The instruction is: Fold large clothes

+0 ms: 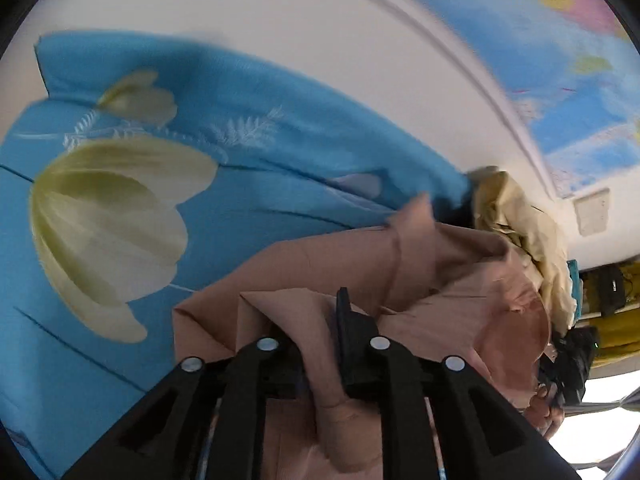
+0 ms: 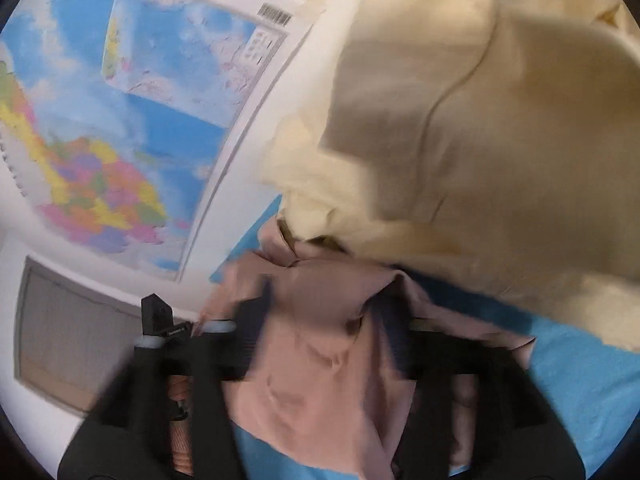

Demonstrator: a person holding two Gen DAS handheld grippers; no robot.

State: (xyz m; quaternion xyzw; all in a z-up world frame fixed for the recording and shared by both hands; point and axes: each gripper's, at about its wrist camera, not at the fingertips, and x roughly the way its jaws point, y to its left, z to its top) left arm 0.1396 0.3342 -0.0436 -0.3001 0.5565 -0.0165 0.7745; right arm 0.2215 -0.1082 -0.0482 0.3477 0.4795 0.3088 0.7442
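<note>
The pink garment lies bunched on a bed covered in a blue sheet printed with big pale tulips. The left gripper points steeply down into the garment. Its jaws stand close together with a fold of the pink cloth running up between them, though I cannot tell whether the pads are actually pressing on it or only lie against it. Ahead of that claw and off to its right, the pink cloth rises in loose ridges. Beyond those ridges sits a heap of cream-coloured clothes, touching the pink garment's far edge.

The right gripper has its jaws spread wide. The pink garment is draped loosely over and between them, hiding much of both fingers, and nothing shows the pads gripping it. The view here is blurred. Straight ahead of this claw and to its right, the cream clothes loom large, resting partly on the pink cloth. Blue sheet shows below and to the right of the claw. To its left, on the white wall behind the bed, hangs a world map.
</note>
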